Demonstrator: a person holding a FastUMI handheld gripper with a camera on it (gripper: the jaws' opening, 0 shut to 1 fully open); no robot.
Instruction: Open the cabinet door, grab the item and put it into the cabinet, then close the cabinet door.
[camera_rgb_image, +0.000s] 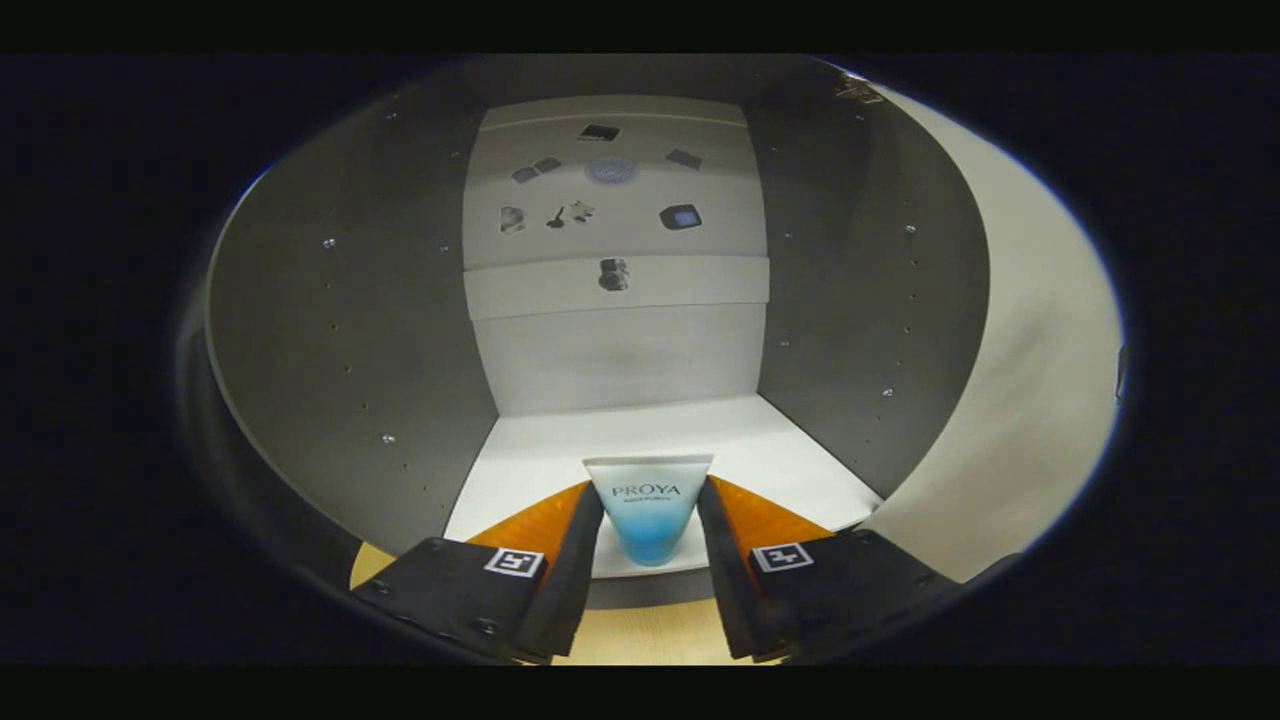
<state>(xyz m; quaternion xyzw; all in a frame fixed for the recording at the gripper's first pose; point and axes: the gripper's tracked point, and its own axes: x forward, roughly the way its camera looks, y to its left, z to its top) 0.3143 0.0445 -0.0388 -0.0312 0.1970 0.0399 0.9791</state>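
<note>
A white and blue tube (649, 510) stands upright between the two fingers of my gripper (650, 500), its white flat end up and its blue cap end down. Both fingers press on its sides. The tube hangs just over the front edge of the cabinet's white floor (620, 440). The cabinet stands open in front of me, with grey side walls (350, 350) and a pale back wall (615, 350). Its open door (1030, 380) swings out to the right of the fingers.
The back wall carries several small dark marks and a round vent (611, 170) high up. Rows of small pin holes run down both side walls. A tan surface (640, 635) lies under the fingers, below the cabinet's front edge.
</note>
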